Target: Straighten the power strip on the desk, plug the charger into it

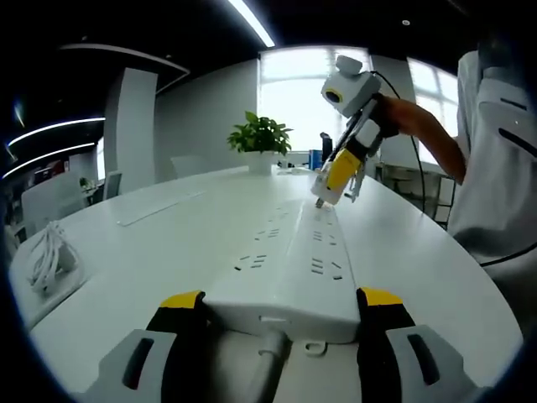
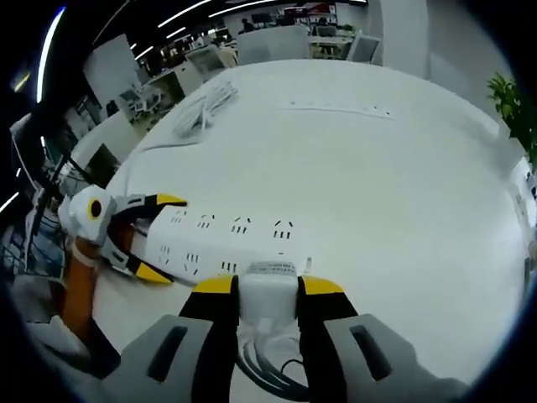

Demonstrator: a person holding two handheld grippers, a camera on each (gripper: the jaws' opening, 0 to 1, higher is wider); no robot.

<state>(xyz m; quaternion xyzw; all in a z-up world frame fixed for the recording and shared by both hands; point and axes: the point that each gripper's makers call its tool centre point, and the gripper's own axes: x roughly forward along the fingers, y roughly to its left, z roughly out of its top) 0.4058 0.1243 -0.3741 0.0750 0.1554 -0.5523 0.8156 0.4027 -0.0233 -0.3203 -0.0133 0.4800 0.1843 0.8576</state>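
Power strip (image 1: 289,269) lies long and white on desk (image 1: 151,252), my left gripper (image 1: 281,315) clamping its cord end, right gripper (image 2: 268,294) clamped on charger (image 2: 268,290) above its far end.

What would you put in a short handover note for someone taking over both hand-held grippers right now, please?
Left hand-held gripper: jaws on either side of the cable end of the white power strip, which lies lengthwise on the white desk; whether they are actually squeezing it is hard to tell.
Right hand-held gripper: shut on the white charger, its cable trailing below, at the strip's far end, about over the sockets.
Done: strip appears straightened and steadied; charger picked up and brought to the strip.
Left: line the prongs up with a socket, press the charger in, then release both.
Also on desk: a coiled white cable.
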